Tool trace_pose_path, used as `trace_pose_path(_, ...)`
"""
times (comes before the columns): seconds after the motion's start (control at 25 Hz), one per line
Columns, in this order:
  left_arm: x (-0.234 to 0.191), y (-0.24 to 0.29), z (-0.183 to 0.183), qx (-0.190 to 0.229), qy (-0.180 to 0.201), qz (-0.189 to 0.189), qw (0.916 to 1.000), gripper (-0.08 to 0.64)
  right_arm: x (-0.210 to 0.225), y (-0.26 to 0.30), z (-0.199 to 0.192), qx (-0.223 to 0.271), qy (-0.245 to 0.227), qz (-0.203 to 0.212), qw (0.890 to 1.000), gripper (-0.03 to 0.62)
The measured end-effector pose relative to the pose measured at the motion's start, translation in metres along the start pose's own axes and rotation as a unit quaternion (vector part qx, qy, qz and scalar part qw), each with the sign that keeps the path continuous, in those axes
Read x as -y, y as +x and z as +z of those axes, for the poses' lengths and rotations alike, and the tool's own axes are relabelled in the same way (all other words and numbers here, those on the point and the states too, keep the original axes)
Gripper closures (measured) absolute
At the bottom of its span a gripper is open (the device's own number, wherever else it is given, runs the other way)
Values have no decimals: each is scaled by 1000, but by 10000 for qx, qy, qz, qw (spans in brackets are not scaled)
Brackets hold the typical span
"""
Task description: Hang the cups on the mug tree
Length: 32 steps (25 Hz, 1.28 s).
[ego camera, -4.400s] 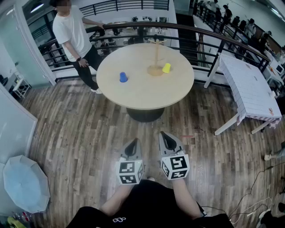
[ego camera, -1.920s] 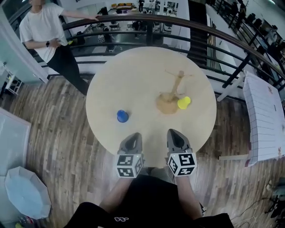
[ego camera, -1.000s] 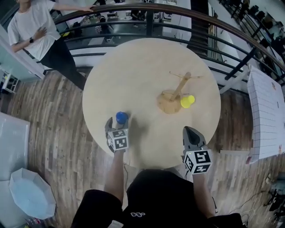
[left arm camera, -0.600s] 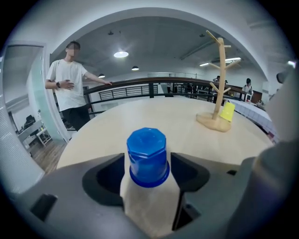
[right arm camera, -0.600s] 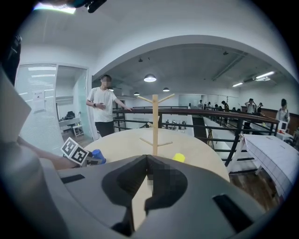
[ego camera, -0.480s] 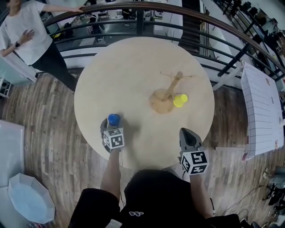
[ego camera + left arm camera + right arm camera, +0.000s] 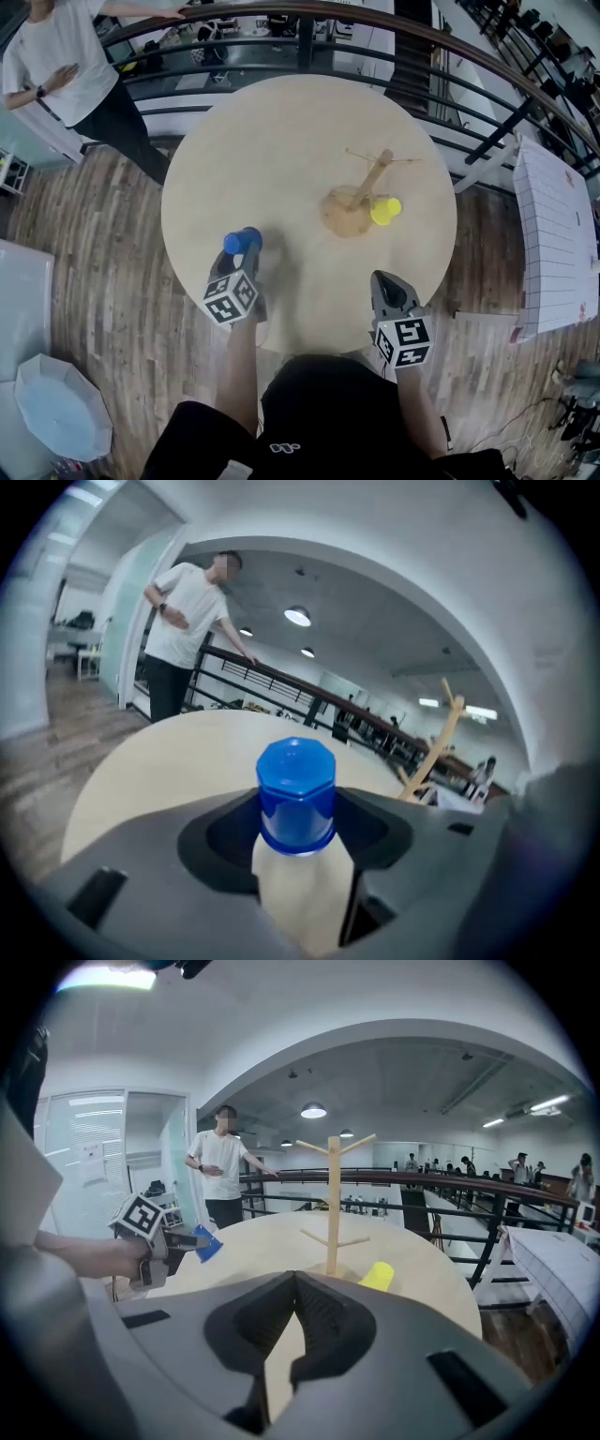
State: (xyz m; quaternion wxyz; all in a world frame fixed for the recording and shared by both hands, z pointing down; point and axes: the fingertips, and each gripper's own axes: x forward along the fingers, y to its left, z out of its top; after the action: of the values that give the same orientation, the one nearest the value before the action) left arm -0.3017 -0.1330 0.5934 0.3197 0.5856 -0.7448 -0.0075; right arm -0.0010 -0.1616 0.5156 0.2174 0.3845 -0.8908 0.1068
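Since half a second earlier, the left tongs (image 7: 242, 255) had lifted and rolled, carrying the blue cup (image 7: 242, 242) with them. That cup no longer stood flat on the round worktop (image 7: 281, 131) but hung tilted above its near left edge. Its jaws had just been closing, and the left gripper view showed the left tongs (image 7: 296, 829) clenched on the blue cup (image 7: 296, 789), one jaw pressed to each side of the cup's body. The cup's closed, many-sided end pointed away from the camera.

By contrast the right tongs (image 7: 385, 282) sat low at the near right edge of the worktop, much where they had been. In their own view the right tongs (image 7: 292, 1288) were clenched tight, jaw against jaw, with nothing between them.

Well beyond both tongs stood the wooden mug tree (image 7: 361, 192), right of the worktop's centre. A yellow cup (image 7: 384, 210) lay on its side against the right of the tree's round base, well apart from either tongs. From the right gripper view the blue cup (image 7: 204, 1241) showed off to the left, clear of the worktop. The mug tree (image 7: 333, 1204) and yellow cup (image 7: 379, 1276) were straight ahead.
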Motion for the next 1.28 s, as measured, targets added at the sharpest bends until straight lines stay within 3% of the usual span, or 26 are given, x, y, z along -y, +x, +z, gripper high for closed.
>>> trace_pose_path(0.08,14,-7,16,337,-899,-437,9944,316,-2,1,-1,-4,-30,28,10000,583)
trace_pose_path(0.16,27,-10,28,575,-1556,-838,9826,316,-5,3,-1,11,-26,62,10000,583)
trace_pose_path(0.32,46,-5,41,630,-1840,-1282,9725,316,-11,5,0,40,5,65,10000,583)
trace_pose_path(0.76,137,73,48,-67,-805,-1990,9767,316,19,-18,-12,64,278,-401,9988,583)
trace_pose_path(0.96,165,107,30,-484,-354,-2030,9773,316,46,-37,-18,59,461,-824,9955,583)
trace_pose_path(1.12,194,125,5,-867,-37,-2201,9716,316,62,-51,-27,10,587,-1086,9923,583)
trace_pose_path(1.28,210,137,-11,-1039,75,-2210,9697,316,73,-59,-33,-43,655,-1243,9901,583)
